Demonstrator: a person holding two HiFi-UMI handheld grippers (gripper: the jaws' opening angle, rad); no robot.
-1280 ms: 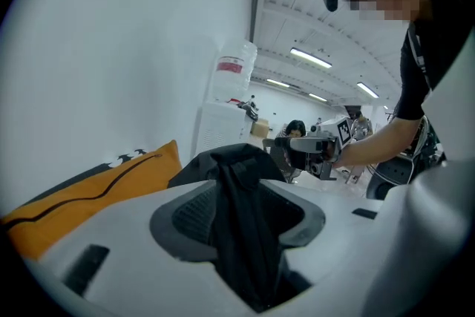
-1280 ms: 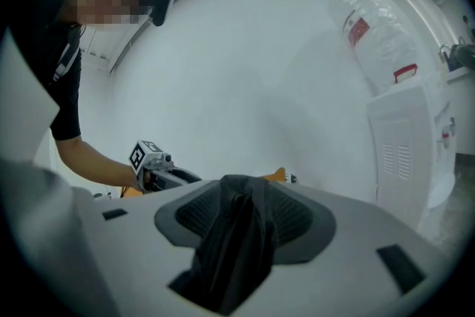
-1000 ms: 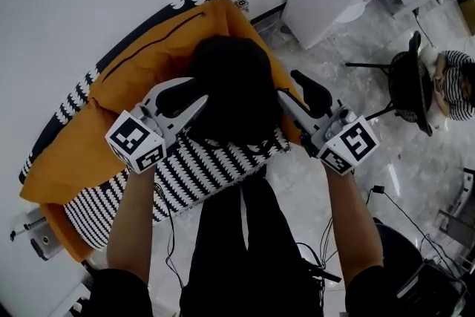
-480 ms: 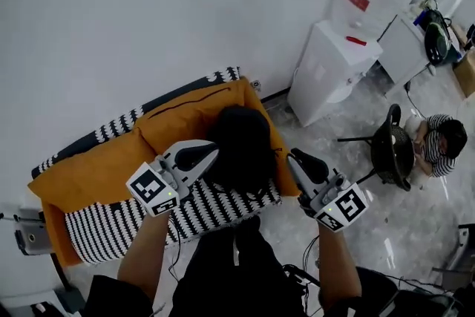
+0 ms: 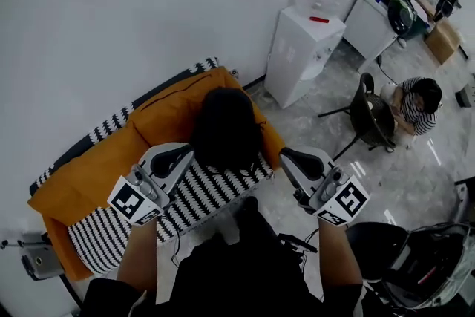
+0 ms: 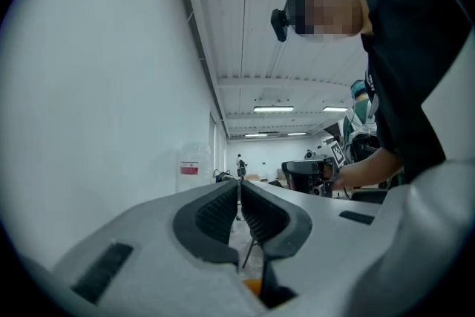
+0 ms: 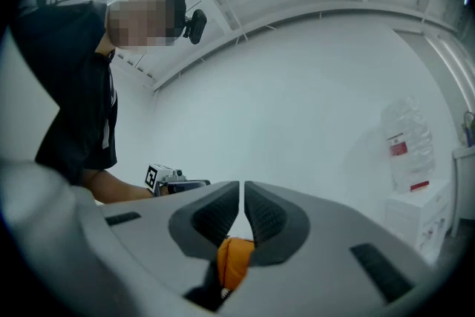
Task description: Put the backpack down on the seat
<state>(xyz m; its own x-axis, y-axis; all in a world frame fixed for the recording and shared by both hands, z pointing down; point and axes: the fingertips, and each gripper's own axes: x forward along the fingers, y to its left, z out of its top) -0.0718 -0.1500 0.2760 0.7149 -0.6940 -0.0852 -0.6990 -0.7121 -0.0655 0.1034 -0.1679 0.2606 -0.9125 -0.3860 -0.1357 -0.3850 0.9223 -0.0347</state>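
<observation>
The black backpack (image 5: 225, 126) rests on the striped sofa seat (image 5: 204, 193) between my empty left gripper (image 5: 185, 153), jaws together, and right gripper (image 5: 285, 155), jaws closing on nothing.

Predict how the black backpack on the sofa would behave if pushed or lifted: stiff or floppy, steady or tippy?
The backpack looks rounded and slumped, so it is probably soft and floppy. It leans against the orange cushion on the striped seat, so a push would likely make it sag, not roll.
</observation>
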